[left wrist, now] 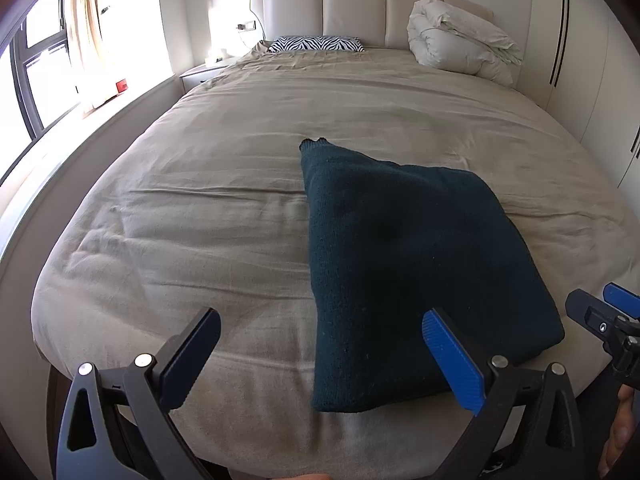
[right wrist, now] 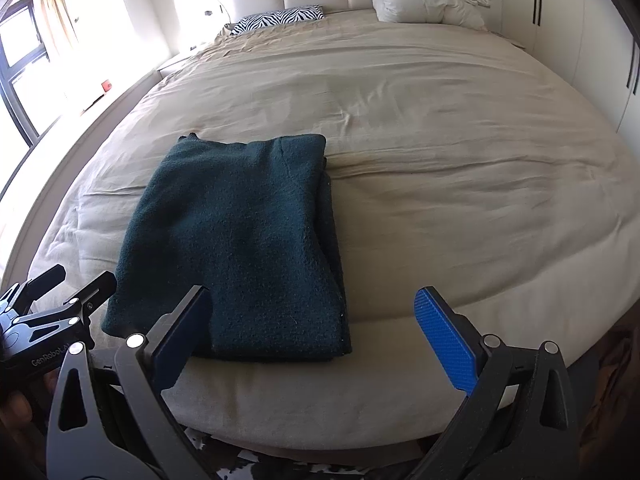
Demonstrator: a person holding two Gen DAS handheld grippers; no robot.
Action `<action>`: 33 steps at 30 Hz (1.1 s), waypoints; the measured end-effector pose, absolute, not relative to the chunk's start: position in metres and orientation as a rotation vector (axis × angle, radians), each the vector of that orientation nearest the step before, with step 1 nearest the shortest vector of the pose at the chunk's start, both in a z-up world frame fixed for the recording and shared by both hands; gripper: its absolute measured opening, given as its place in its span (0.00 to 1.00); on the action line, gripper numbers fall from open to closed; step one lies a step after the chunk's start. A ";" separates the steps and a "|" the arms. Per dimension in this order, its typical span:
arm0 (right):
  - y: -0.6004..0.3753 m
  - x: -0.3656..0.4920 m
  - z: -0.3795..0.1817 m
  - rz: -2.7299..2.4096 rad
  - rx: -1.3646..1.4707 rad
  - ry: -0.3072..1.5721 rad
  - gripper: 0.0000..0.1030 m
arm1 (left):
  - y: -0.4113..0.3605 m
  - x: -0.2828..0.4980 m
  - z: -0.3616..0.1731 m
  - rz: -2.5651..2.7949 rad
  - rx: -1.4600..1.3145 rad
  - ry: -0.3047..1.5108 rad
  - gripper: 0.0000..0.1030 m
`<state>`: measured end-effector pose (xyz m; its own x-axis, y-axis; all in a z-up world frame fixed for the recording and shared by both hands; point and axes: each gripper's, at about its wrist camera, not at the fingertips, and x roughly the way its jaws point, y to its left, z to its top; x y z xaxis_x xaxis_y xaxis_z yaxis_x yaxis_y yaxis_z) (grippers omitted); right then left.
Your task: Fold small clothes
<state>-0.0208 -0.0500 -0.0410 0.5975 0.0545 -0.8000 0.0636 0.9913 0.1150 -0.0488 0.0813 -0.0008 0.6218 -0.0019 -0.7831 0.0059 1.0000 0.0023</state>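
A dark teal knitted garment (left wrist: pixel 408 264) lies folded into a flat rectangle near the foot edge of the beige bed (left wrist: pixel 192 216). In the right wrist view the same garment (right wrist: pixel 240 240) sits left of centre. My left gripper (left wrist: pixel 320 356) hangs open over the bed's near edge, its right finger above the garment's near corner and nothing between the fingers. My right gripper (right wrist: pixel 316 332) is open too, just short of the garment's near right corner, holding nothing. Each gripper shows at the edge of the other's view: the right gripper (left wrist: pixel 600 312) and the left gripper (right wrist: pixel 60 292).
A folded white duvet (left wrist: pixel 460 36) and a zebra-print pillow (left wrist: pixel 316 44) lie by the padded headboard (left wrist: pixel 352 8). A window with a curtain (left wrist: pixel 84 20) runs along the left. White wardrobe doors (left wrist: pixel 580 60) stand on the right. Wrinkled bed cover (right wrist: pixel 460 168) stretches right of the garment.
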 end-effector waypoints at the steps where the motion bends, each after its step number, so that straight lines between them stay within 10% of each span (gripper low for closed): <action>1: -0.050 -0.021 -0.041 -0.007 0.136 0.931 1.00 | 0.081 -0.049 -0.001 -0.004 0.004 0.900 1.00; 33: -0.055 -0.022 -0.039 -0.097 0.076 0.915 1.00 | 0.085 -0.049 -0.007 0.015 -0.002 0.911 1.00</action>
